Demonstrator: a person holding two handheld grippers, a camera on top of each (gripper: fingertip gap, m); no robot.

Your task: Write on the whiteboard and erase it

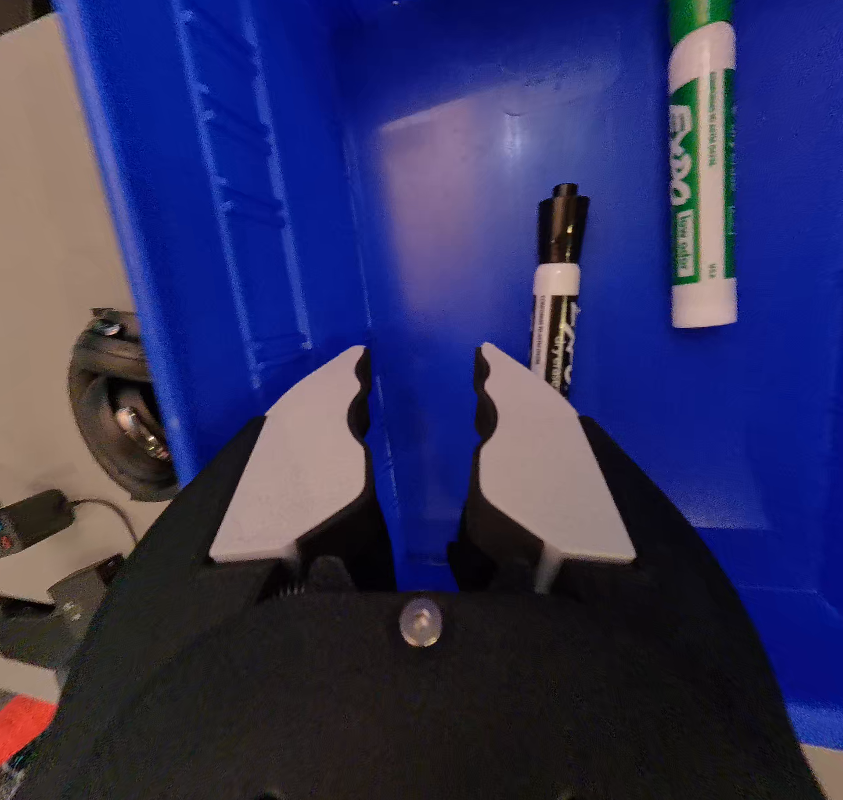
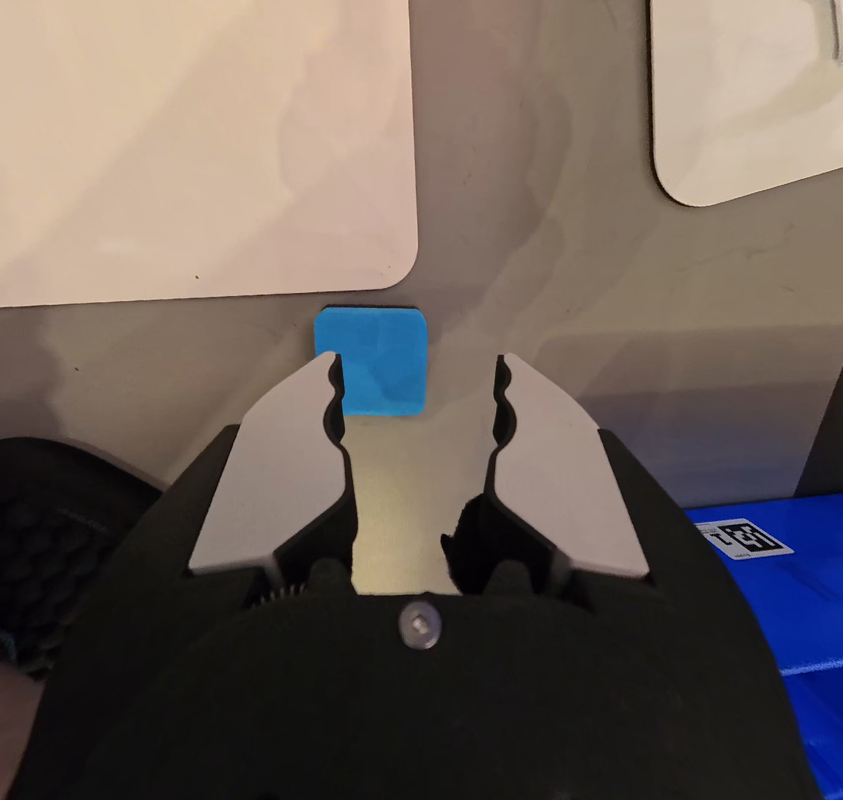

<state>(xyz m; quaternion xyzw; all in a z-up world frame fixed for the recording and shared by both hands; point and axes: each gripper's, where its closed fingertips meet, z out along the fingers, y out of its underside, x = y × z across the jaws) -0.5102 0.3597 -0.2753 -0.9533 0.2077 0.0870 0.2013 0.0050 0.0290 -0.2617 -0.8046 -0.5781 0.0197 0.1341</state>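
My left gripper (image 1: 422,353) sits inside a blue bin (image 1: 255,194), its jaws partly open with only the bin floor between them; it has hold of nothing. A black marker (image 1: 559,276) lies on the bin floor just to the right of my right-hand fingertip, its lower end hidden behind that finger. A green marker (image 1: 702,139) lies farther right, well apart from the jaws.

My right gripper (image 2: 417,360) hangs over a grey table (image 2: 570,276), jaws wide open and bare. A blue square eraser (image 2: 378,362) lies flat on the table below them, toward the left finger, clear of the right pad. The whiteboard (image 2: 182,139) lies flat just beyond the eraser. A second white board (image 2: 739,93) occupies the upper right corner.
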